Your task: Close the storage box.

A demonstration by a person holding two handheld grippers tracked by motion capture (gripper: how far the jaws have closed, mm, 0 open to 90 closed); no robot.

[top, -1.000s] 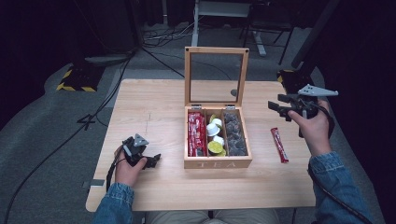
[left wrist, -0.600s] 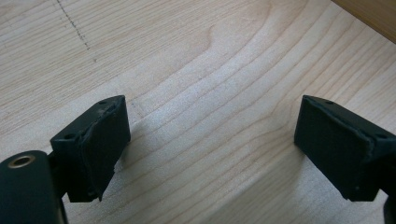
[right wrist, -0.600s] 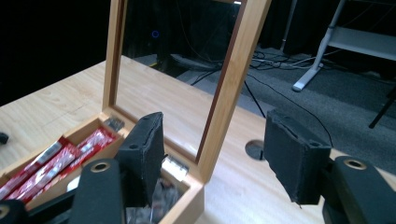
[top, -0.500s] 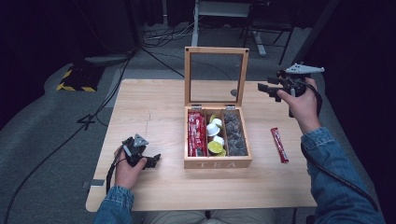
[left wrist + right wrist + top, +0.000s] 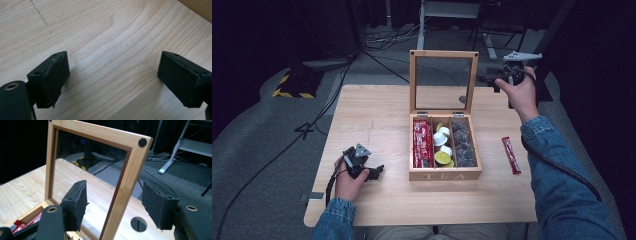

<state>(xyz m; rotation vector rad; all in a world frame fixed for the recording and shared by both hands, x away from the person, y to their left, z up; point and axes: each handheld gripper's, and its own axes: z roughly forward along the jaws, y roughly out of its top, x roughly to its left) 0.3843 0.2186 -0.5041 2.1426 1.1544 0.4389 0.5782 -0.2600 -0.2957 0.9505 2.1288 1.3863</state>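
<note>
Wooden and glass-paned, the lid (image 5: pixel 100 170) of the tea box (image 5: pixel 445 175) stands upright, and the right gripper (image 5: pixel 490 80) has come level with it. In the right gripper view the lid's right-hand frame edge sits between the 2 jaws, which are spread wide with neither pad touching the wood. So the work in hand looks like closing the box, and none of that is done yet: the lid is fully open, the grip not taken.

Below and beyond the jaws, the box holds red packets (image 5: pixel 422 142), pale round pods (image 5: pixel 442 140) and dark ones (image 5: pixel 462 142) in 3 compartments. 1 red packet (image 5: pixel 511 155) lies loose on the counter (image 5: pixel 377 115), well apart from both grippers; whether it belongs inside I cannot tell.

Left gripper (image 5: pixel 374 172) rests low over bare counter, its jaws wide with nothing between them.

Left to do, as I judge it: pinch the frame edge and swing the lid down.
</note>
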